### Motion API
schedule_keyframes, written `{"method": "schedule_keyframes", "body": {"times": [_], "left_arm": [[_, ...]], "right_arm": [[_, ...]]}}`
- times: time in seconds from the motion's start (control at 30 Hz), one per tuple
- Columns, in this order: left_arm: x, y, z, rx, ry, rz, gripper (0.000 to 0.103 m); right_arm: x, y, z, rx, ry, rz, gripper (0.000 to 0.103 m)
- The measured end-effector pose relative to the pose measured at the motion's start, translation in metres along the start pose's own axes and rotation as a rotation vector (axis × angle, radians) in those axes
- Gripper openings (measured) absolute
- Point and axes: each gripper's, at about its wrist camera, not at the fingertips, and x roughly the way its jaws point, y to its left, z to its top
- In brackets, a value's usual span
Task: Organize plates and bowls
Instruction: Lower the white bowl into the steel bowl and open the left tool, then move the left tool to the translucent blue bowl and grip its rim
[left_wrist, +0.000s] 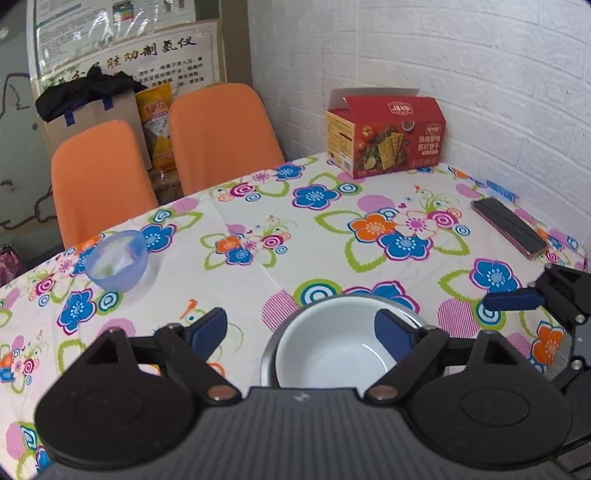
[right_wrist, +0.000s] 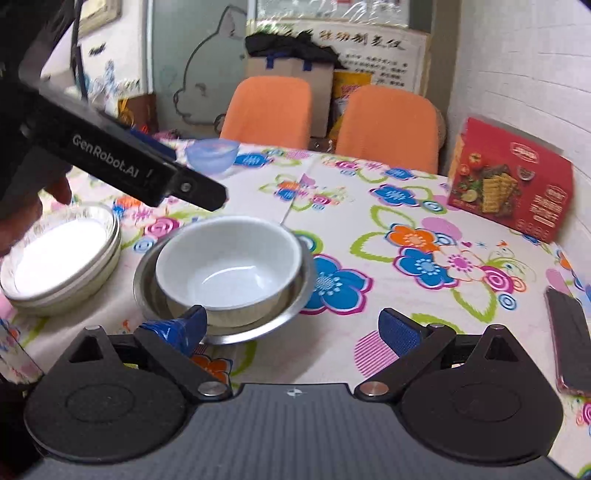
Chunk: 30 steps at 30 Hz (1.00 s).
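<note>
White bowl (right_wrist: 226, 260) sitting nested inside steel bowl (right_wrist: 291, 308) on table (right_wrist: 369, 332); likely ceramic, rigid, slick, breakable. Both hand-held grippers, left (left_wrist: 301, 328) and right (right_wrist: 291, 328), hovering spread wide, gripping nothing. Pinching rim looking safest.

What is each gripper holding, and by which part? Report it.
Nothing is held. The left gripper and the right gripper are both open and empty; the white bowl sits free inside the steel bowl.

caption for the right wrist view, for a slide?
Open right gripper faces a white ceramic bowl nested in a steel bowl, stacked white plates alongside, on a floral tablecloth.
</note>
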Motion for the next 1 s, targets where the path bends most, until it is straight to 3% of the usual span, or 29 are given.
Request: {"method": "schedule_keyframes", "body": {"times": [0.23, 0.43, 0.63, 0.87, 1.0], "left_arm": [[-0.005, 0.029, -0.003, -0.094, -0.002, 0.035, 0.088], [-0.012, 0.063, -0.012, -0.150, 0.006, 0.092, 0.088], [-0.010, 0.112, -0.022, -0.204, 0.020, 0.147, 0.088], [0.000, 0.201, -0.031, -0.320, 0.048, 0.262, 0.088], [0.013, 0.243, -0.032, -0.387, 0.078, 0.283, 0.088]], "right_arm": [[-0.008, -0.012, 0.020, 0.148, -0.075, 0.072, 0.087], [0.017, 0.002, 0.056, 0.221, -0.038, 0.109, 0.087], [0.049, 0.034, 0.097, 0.105, -0.042, 0.170, 0.087], [0.124, 0.065, 0.140, -0.024, 0.051, 0.185, 0.087], [0.169, 0.082, 0.158, -0.073, 0.115, 0.216, 0.087]]}}
